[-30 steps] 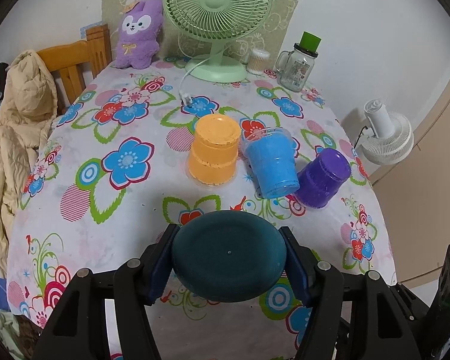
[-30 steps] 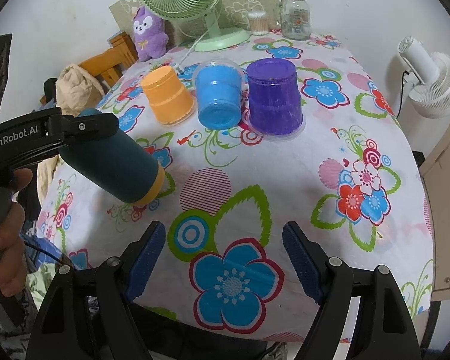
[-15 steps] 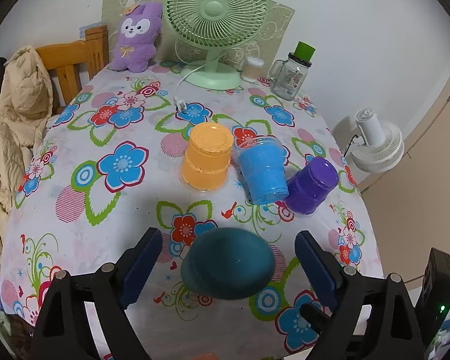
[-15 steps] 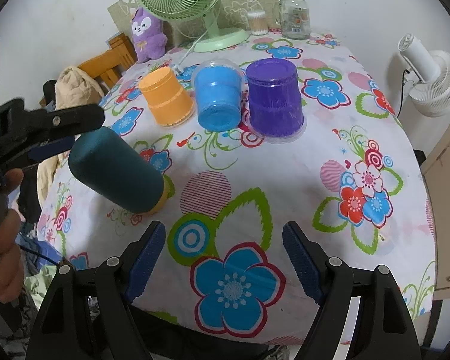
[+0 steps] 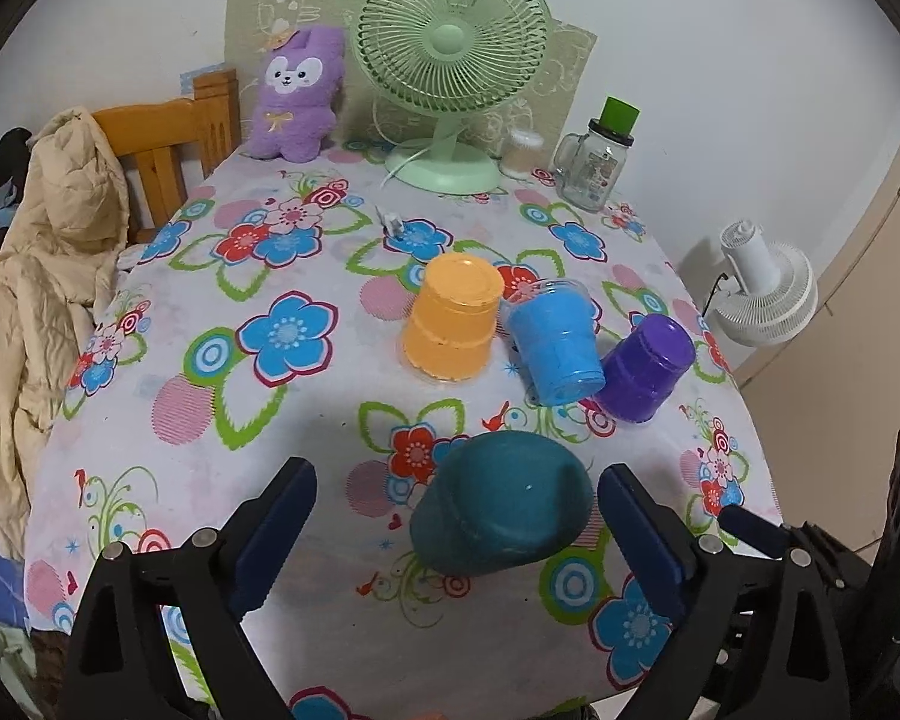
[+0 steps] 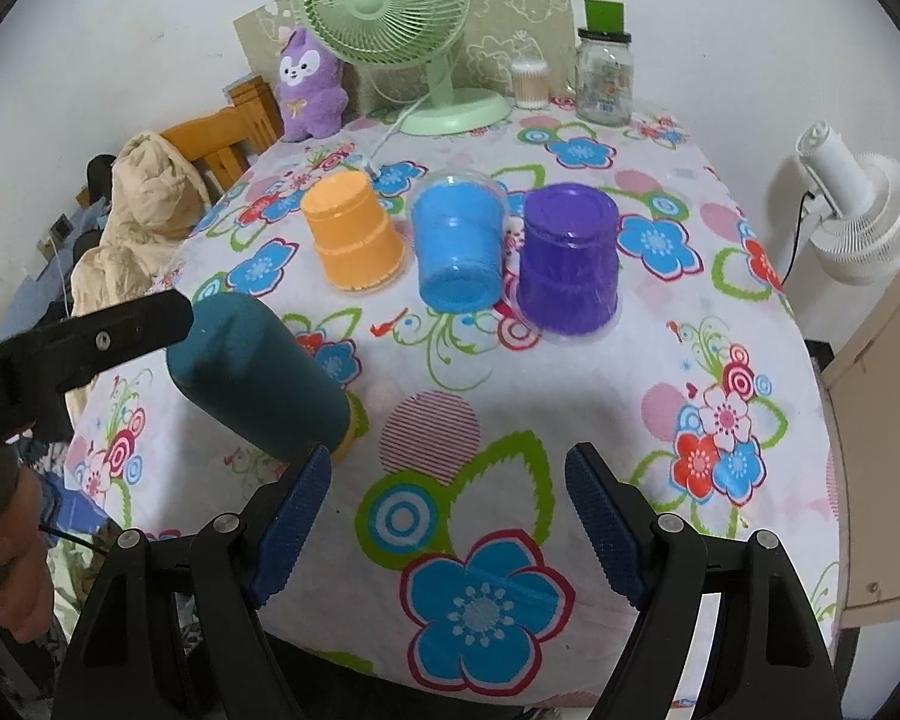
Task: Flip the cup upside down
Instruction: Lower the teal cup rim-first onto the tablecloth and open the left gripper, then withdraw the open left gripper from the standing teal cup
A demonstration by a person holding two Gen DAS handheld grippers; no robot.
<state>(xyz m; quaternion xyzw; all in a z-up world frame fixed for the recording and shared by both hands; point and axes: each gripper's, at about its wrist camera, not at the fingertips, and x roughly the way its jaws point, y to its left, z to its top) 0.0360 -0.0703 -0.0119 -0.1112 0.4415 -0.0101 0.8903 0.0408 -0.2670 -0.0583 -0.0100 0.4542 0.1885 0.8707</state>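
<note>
A dark teal cup (image 5: 501, 504) stands upside down on the flowered tablecloth, base up; it also shows in the right wrist view (image 6: 258, 378), with a yellow rim at the bottom. My left gripper (image 5: 456, 534) is open, its fingers wide on either side of the cup and not touching it. My right gripper (image 6: 447, 531) is open and empty above the table's front part. Three other cups stand upside down in a row: orange (image 5: 453, 321), blue (image 5: 555, 348), purple (image 5: 645, 369).
A green desk fan (image 5: 450, 78), a purple plush toy (image 5: 297, 96), a glass jar with a green lid (image 5: 597, 159) and a small container stand at the back. A wooden chair with a beige coat (image 5: 42, 222) is at left. A white fan (image 5: 762, 288) stands right of the table.
My left gripper opened and let go of the teal cup, then drew back. The cup now stands base up on the cloth. The right gripper has not moved.
</note>
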